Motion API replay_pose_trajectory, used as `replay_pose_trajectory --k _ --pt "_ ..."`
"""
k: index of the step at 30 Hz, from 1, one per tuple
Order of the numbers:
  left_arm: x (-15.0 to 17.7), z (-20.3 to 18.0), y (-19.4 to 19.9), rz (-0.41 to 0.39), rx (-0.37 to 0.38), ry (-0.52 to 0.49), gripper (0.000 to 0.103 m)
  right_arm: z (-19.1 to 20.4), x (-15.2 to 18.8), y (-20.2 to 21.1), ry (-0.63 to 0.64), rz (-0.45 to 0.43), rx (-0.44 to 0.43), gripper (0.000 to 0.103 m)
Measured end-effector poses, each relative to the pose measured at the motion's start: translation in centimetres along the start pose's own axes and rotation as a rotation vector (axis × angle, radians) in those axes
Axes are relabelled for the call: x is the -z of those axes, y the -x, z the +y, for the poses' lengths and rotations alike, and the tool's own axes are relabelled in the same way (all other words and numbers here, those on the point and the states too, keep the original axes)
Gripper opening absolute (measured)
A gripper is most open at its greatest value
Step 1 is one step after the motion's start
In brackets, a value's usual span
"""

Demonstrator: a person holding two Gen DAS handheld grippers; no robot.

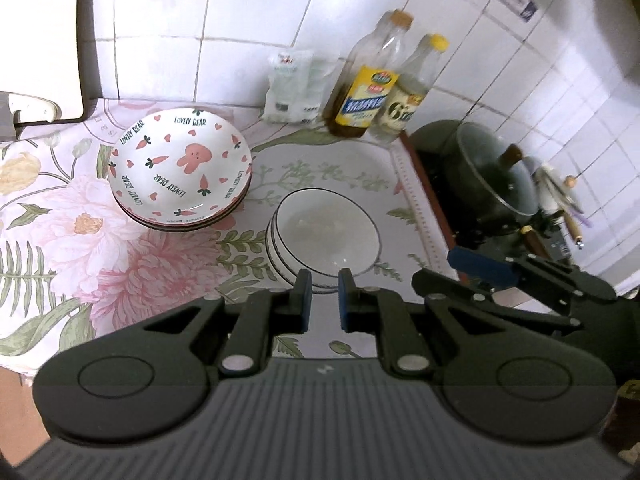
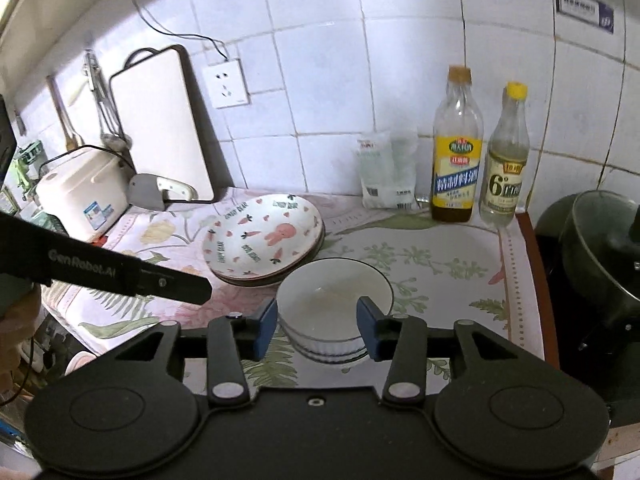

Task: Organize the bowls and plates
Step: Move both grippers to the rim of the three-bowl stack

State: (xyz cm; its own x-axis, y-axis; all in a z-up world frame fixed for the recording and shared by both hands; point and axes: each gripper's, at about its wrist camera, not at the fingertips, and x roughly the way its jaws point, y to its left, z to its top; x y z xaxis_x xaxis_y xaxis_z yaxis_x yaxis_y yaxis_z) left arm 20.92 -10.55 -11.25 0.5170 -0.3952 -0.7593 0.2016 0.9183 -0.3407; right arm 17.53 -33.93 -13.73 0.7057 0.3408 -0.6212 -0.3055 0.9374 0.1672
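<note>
A stack of rabbit-and-carrot patterned plates (image 1: pixel 180 168) sits on the floral tablecloth, also in the right wrist view (image 2: pixel 262 244). A stack of white bowls with dark rims (image 1: pixel 326 236) stands to its right, also in the right wrist view (image 2: pixel 334 300). My left gripper (image 1: pixel 325 300) is open by a narrow gap and empty, just in front of the bowls. My right gripper (image 2: pixel 316 330) is open wide and empty, its jaws on either side of the bowls' near rim. The right gripper's finger (image 1: pixel 484 266) shows at the right of the left wrist view.
Two bottles (image 2: pixel 456 148) and a white packet (image 2: pixel 386 172) stand by the tiled wall. A dark pot with a glass lid (image 1: pixel 492 172) sits on the stove at the right. A cutting board (image 2: pixel 164 124), cleaver (image 2: pixel 160 190) and rice cooker (image 2: pixel 80 196) are at the left.
</note>
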Motion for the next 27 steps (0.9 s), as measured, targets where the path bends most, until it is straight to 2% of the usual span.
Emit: replay_pose_trajectory --k 8,13,16,18,22,27 --pt "4.0 0.5 2.3 -0.063 0.041 -0.022 0.014 1.8 3.1 2.3 0.001 -0.059 0.017 0.058" --pt "6.1 1.6 2.0 -0.120 0.058 -0.027 0.022 2.1 5.4 2.1 -0.009 -0.091 0.036 0.064" --pt "7.4 2.6 0.6 -0.146 0.073 -0.013 0.029 1.6 6.9 1.0 -0.033 -0.098 0.044 0.067" --pt "8.2 3.2 -0.4 -0.164 0.079 -0.002 0.038 1.1 8.1 -0.2 -0.043 -0.106 0.060 0.069" --pt "9.4 4.8 -3.4 -0.168 0.096 0.039 0.042 0.3 9.9 -3.1 -0.031 -0.096 0.091 0.070" --pt "9.7 6.4 -6.9 -0.164 0.122 0.104 0.049 -0.2 11.8 -6.9 -0.015 -0.087 0.097 0.075"
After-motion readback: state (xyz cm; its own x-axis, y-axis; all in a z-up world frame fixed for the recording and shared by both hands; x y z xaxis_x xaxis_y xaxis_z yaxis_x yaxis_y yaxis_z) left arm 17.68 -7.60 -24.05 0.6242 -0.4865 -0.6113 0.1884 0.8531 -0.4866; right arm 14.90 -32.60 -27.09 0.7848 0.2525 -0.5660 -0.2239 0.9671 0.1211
